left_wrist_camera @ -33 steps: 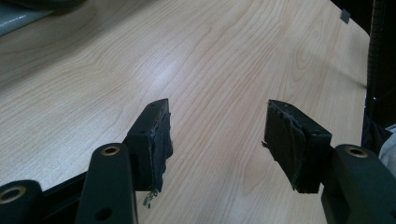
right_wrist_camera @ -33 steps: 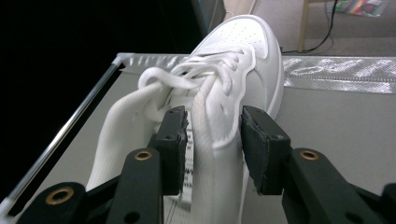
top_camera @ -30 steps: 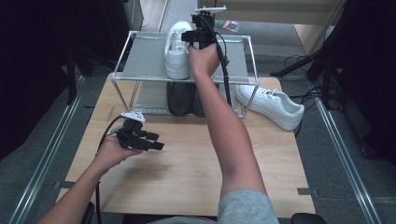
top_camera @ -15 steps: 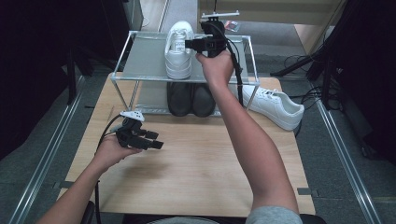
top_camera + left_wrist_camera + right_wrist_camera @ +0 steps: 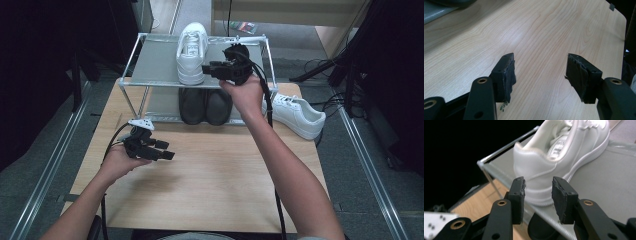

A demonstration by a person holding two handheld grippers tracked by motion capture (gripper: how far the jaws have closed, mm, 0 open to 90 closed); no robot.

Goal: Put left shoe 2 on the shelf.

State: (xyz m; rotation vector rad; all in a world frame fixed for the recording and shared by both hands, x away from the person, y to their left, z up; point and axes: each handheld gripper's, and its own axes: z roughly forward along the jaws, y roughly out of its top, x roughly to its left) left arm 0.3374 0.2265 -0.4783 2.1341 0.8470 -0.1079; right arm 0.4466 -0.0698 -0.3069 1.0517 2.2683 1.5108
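Right gripper (image 5: 209, 69): upper centre of the high view, at the heel of the white shoe (image 5: 191, 52); its jaws have just been opening and stand part spread, nothing between them, pads clear of the heel in the right gripper view.
White shoe: on the top shelf of the wire rack (image 5: 155, 60), left of centre, heel at the near shelf edge, toe toward the top of the frame.
Left gripper (image 5: 161, 150): lower left of the high view, low over the table (image 5: 215, 185); jaws spread wide, bare wood between them.
Open room: grey shelf surface free on both sides of the shoe; broad bare tabletop across the lower frame.
Surroundings: black shoes (image 5: 205, 105) on the rack's lower level; second white shoe (image 5: 295, 115) on the table just right of the rack.
Materials: thin metal rods, smooth grey shelf panel, pale wood grain, worn black jaw pads.
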